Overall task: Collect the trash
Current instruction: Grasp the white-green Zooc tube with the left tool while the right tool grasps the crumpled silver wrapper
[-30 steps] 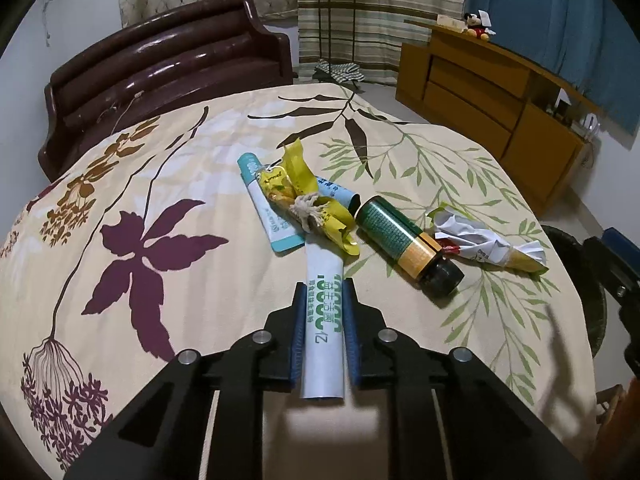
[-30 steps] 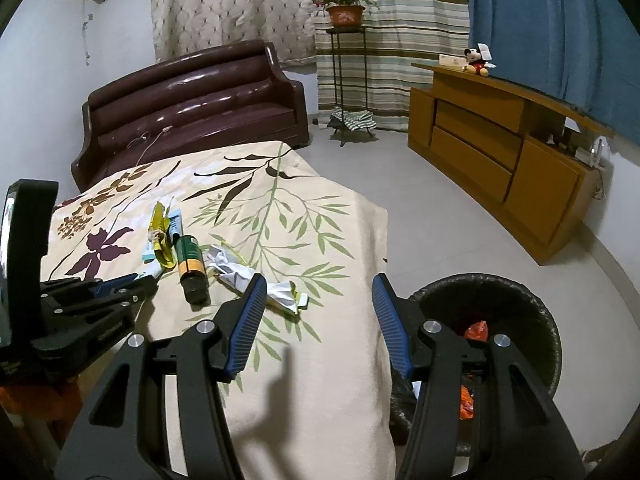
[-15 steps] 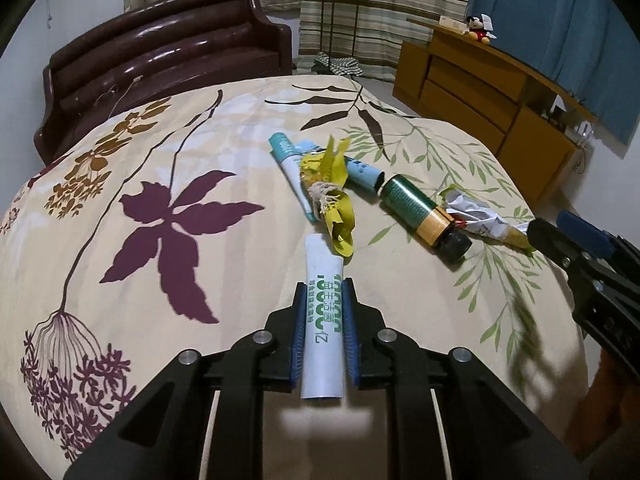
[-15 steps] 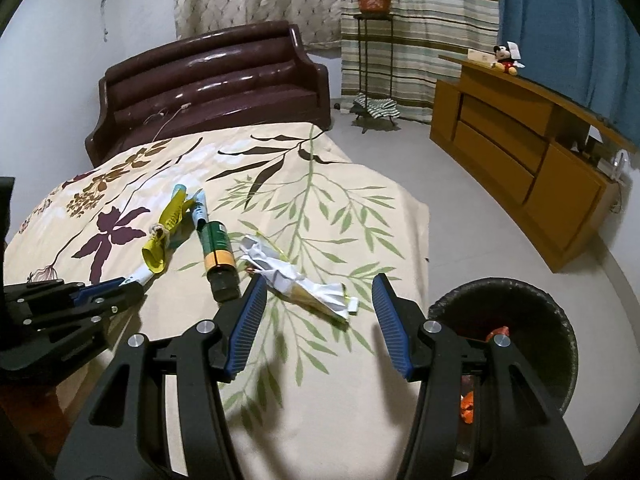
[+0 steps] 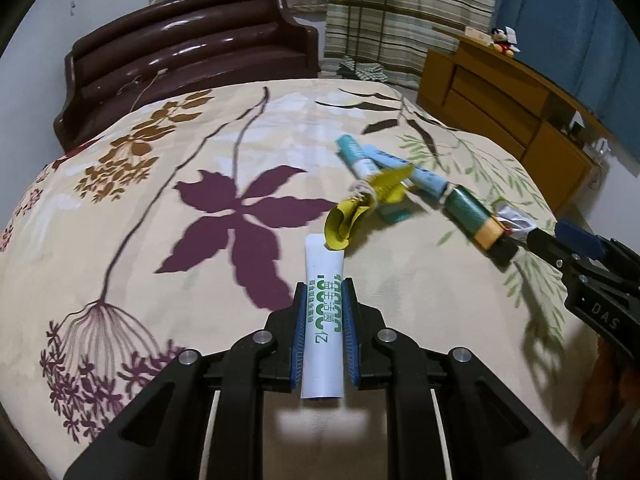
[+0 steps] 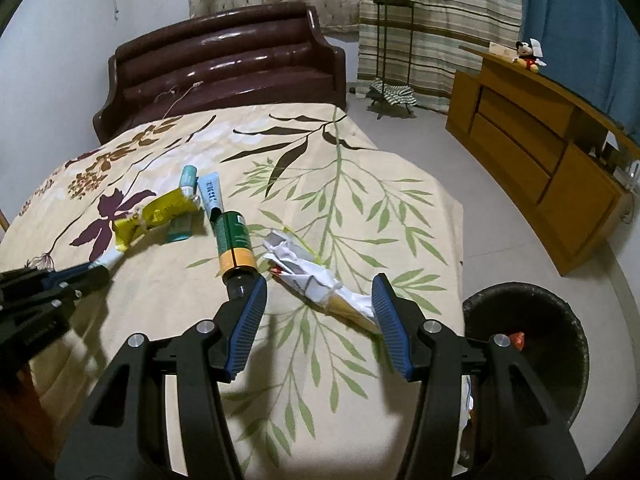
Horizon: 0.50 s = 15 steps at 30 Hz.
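Trash remains near the bed's (image 6: pixel 400 208) right edge: green can (image 6: pixel 234 242), yellow wrapper (image 6: pixel 160 212), two blue tubes (image 6: pixel 210 194). Left gripper (image 5: pixel 323 334) clamps a white tube (image 5: pixel 323 320); right gripper (image 6: pixel 318 322), half open and empty, straddles the crumpled wrapper (image 6: pixel 316 280). Bin (image 6: pixel 560 320) already holds some scraps.

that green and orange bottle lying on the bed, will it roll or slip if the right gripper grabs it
The green and orange bottle lies on its side and looks round, so a nudge would probably roll it. Its label looks smooth, perhaps slippery. The soft bedspread may damp rolling.
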{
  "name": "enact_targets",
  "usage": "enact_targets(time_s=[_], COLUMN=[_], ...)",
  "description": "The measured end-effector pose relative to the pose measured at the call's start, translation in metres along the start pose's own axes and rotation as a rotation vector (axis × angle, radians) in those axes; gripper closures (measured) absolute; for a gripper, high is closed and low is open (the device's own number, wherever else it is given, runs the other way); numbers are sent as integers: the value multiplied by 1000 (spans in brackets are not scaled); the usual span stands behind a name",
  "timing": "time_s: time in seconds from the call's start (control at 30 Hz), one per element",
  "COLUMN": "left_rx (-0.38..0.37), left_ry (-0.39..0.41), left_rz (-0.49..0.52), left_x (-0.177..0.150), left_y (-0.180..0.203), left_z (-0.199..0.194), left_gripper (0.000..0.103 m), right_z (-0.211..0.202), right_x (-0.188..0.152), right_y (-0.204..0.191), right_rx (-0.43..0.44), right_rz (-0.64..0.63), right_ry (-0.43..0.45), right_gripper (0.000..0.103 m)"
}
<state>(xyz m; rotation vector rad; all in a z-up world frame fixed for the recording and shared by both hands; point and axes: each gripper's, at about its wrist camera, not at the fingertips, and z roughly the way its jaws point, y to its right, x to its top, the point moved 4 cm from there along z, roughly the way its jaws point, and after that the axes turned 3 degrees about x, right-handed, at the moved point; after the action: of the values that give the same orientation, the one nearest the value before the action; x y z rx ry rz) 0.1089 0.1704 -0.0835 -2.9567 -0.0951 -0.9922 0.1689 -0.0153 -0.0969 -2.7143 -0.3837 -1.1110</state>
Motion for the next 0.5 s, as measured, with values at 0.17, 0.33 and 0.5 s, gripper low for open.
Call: enact_targets(time_s=[0.17, 0.33, 0.5], left_rx=[14, 15, 15], left_ry=[3, 3, 2], left_rz=[-21, -32, -34], left_x=[1, 1, 0], left_y=[-15, -21, -22], left_z=[1, 1, 1], left_gripper=[85, 85, 85], right_z=[9, 18, 20], right_x=[2, 4, 1], right_y=[-3, -6, -8], right_rx=[-10, -33, -35], right_rz=[-13, -38, -48], right_ry=[-30, -60, -83], right_gripper=[50, 60, 74])
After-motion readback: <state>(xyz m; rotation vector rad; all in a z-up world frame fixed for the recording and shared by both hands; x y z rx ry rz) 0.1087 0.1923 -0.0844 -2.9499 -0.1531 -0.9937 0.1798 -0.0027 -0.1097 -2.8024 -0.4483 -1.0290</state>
